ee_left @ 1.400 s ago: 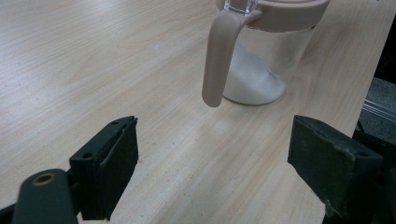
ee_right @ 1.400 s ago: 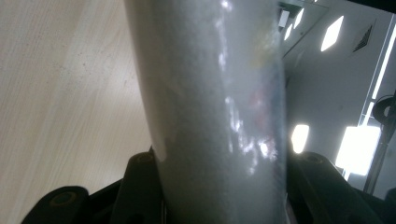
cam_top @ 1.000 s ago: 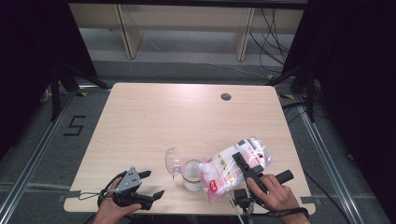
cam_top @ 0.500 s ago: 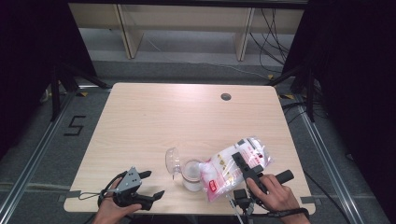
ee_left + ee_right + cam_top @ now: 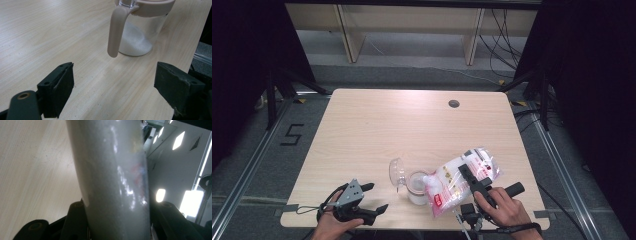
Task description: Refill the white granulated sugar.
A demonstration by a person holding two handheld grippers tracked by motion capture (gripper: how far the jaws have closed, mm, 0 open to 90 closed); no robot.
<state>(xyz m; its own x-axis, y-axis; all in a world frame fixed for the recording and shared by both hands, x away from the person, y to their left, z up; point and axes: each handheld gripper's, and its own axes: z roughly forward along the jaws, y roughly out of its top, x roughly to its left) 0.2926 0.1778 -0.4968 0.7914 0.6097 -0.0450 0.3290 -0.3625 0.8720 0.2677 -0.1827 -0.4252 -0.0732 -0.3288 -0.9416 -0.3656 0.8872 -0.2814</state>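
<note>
The right gripper [image 5: 467, 175] holds a clear plastic bag [image 5: 462, 181] of white powder. Its jaws are closed on the bag from both sides, and in the right gripper view the bag [image 5: 115, 180] stands between the two black jaws and rises straight up from them. In the high view the bag is tilted: its lower end reaches past the gripper toward the person's left and comes down to the mouth of a glass jar [image 5: 417, 186]. The jar stands on the wooden table [image 5: 412, 125], just beside the right gripper, with its lid [image 5: 397, 173] hanging open on the far side from the bag.

The left gripper [image 5: 377, 200] rests low at the near table edge. Its jaws are spread wide with nothing between them. In the left gripper view the jar [image 5: 141, 30] stands ahead of the jaws, a little toward the right jaw, apart from both, with white powder in its bottom and a beige handle [image 5: 116, 32] facing the gripper.
</note>
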